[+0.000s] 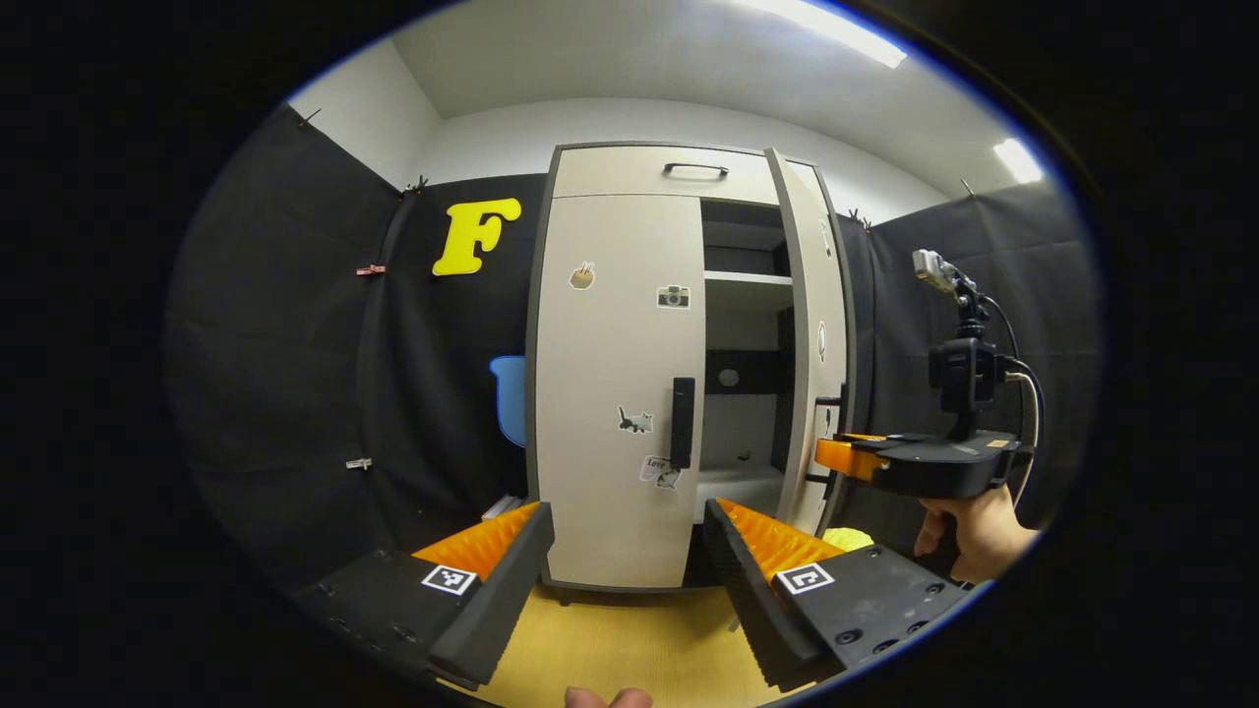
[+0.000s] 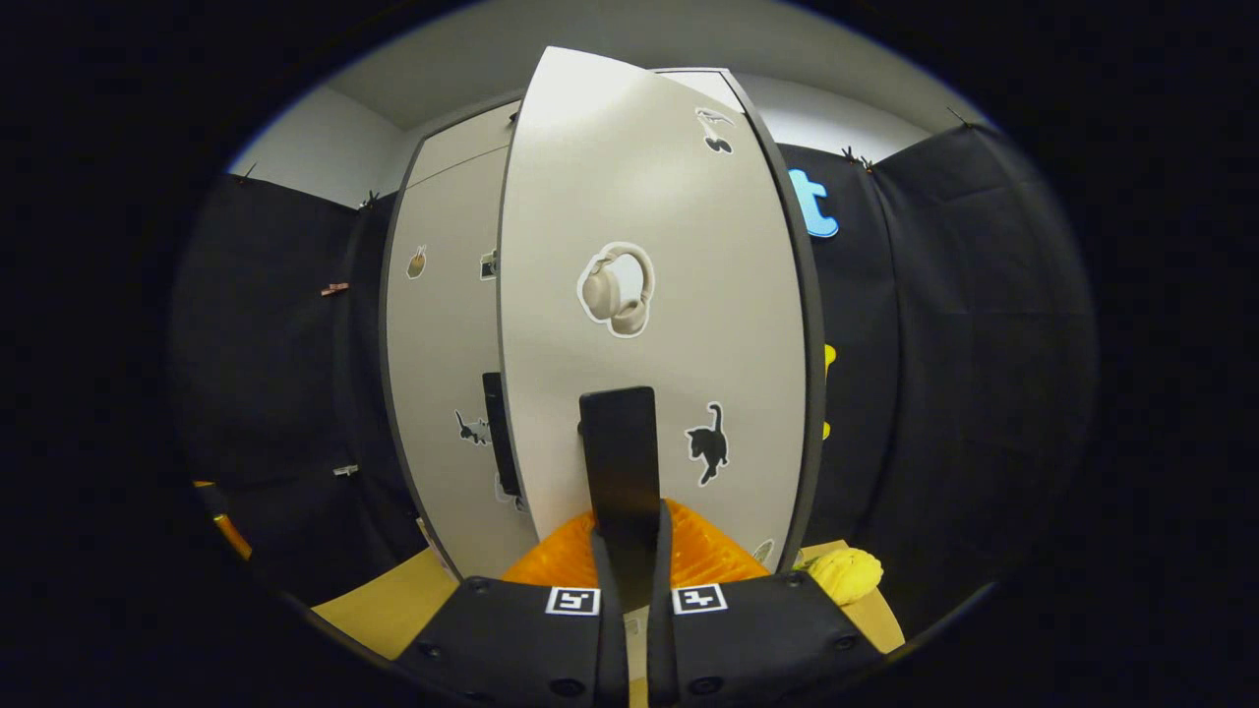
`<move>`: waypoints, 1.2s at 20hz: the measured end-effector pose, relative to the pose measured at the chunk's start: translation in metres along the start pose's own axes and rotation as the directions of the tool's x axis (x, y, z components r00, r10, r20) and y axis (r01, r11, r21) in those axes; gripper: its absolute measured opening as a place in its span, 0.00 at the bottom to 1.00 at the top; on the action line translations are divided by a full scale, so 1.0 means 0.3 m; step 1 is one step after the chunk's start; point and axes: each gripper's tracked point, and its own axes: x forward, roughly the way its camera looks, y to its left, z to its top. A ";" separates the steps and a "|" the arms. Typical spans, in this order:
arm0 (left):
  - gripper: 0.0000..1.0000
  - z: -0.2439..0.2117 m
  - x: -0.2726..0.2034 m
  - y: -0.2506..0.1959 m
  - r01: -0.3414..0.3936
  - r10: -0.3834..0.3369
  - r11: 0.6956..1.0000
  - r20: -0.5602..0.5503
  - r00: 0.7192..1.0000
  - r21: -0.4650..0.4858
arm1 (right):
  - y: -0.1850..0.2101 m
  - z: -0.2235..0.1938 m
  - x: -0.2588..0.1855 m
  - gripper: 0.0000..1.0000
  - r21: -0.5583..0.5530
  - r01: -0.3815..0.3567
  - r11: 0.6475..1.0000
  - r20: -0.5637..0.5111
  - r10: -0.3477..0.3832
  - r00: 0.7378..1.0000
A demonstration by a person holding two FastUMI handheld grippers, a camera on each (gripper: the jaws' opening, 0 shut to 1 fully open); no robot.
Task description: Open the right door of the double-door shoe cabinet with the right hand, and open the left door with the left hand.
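Swinging the right door (image 2: 649, 295) wide, my right gripper (image 2: 629, 536) clamped on its handle (image 2: 618, 442) (pull steadily along the arc); my left gripper (image 1: 625, 551) gapes before the closed left door (image 1: 615, 393).

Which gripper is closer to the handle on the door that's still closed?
Left. The left gripper hangs open just in front of the left door's handle, not touching it. The right gripper is off to the side, shut on the right door's handle.
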 end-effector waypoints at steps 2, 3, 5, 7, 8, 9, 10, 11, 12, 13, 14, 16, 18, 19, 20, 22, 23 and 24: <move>0.95 0.000 0.008 -0.038 0.013 -0.013 1.000 -0.002 1.000 -0.001 | -0.021 0.000 -0.014 0.11 0.003 0.013 1.000 0.006 -0.013 1.000; 0.95 -0.002 0.014 -0.058 0.023 -0.023 1.000 -0.003 1.000 -0.002 | -0.030 0.007 -0.028 0.11 0.011 0.021 1.000 0.009 -0.021 1.000; 0.95 -0.004 0.026 -0.091 0.036 -0.036 0.999 -0.008 0.999 -0.006 | -0.043 0.015 -0.043 0.11 0.016 0.039 0.999 0.015 -0.040 0.999; 0.95 -0.008 0.042 -0.125 0.049 -0.050 0.999 -0.016 0.999 -0.020 | -0.043 0.012 -0.046 0.11 -0.018 0.059 0.998 0.008 -0.059 0.998; 0.95 -0.005 0.049 -0.143 0.060 -0.060 0.998 -0.016 0.998 -0.030 | -0.046 0.011 -0.046 0.11 -0.030 0.065 0.997 0.004 -0.064 0.998; 0.95 -0.006 0.054 -0.157 0.070 -0.071 0.997 -0.018 0.997 -0.036 | -0.050 0.014 -0.050 0.11 -0.027 0.069 0.997 0.005 -0.069 0.998; 0.95 -0.004 0.058 -0.169 0.079 -0.080 0.996 -0.018 0.997 -0.036 | -0.053 0.014 -0.053 0.11 -0.017 0.075 0.997 0.004 -0.075 0.997; 0.95 -0.003 0.061 -0.174 0.083 -0.083 0.996 -0.017 0.996 -0.032 | -0.057 0.015 -0.051 0.11 -0.011 0.084 0.996 0.009 -0.084 0.996; 0.95 -0.001 0.065 -0.176 0.081 -0.082 0.996 -0.016 0.997 -0.028 | -0.062 0.016 -0.052 0.11 -0.013 0.092 0.996 0.011 -0.092 0.996; 0.95 -0.001 0.069 -0.179 0.082 -0.082 0.996 -0.014 0.997 -0.025 | -0.068 0.017 -0.053 0.11 -0.014 0.100 0.995 0.012 -0.100 0.995; 0.95 0.000 0.073 -0.183 0.084 -0.084 0.996 -0.013 0.996 -0.023 | -0.074 0.017 -0.055 0.11 -0.010 0.105 0.994 0.009 -0.105 0.994; 0.95 -0.002 0.083 -0.196 0.090 -0.090 0.996 -0.013 0.996 -0.019 | -0.078 0.016 -0.054 0.11 0.001 0.112 0.994 0.008 -0.112 0.994; 0.95 0.001 0.095 -0.205 0.094 -0.094 0.995 -0.011 0.996 -0.019 | -0.092 0.018 -0.056 0.11 -0.001 0.121 0.993 0.008 -0.121 0.993; 0.95 0.002 0.102 -0.215 0.098 -0.098 0.995 -0.010 0.995 -0.021 | -0.100 0.019 -0.055 0.10 -0.004 0.122 0.992 0.010 -0.122 0.992; 0.95 0.008 0.109 -0.223 0.102 -0.102 0.995 -0.008 0.995 -0.021 | -0.106 0.018 -0.055 0.10 -0.006 0.120 0.993 0.007 -0.120 0.993; 0.95 0.014 0.120 -0.240 0.108 -0.108 0.994 -0.005 0.994 -0.013 | -0.111 0.019 -0.057 0.10 0.004 0.115 0.993 0.005 -0.115 0.993; 0.95 0.015 0.124 -0.249 0.112 -0.112 0.994 -0.004 0.994 -0.010 | -0.112 0.018 -0.059 0.10 0.013 0.116 0.993 0.004 -0.116 0.993; 0.95 0.018 0.129 -0.257 0.116 -0.116 0.993 -0.004 0.993 -0.009 | -0.117 0.018 -0.060 0.10 0.019 0.122 0.992 0.003 -0.122 0.993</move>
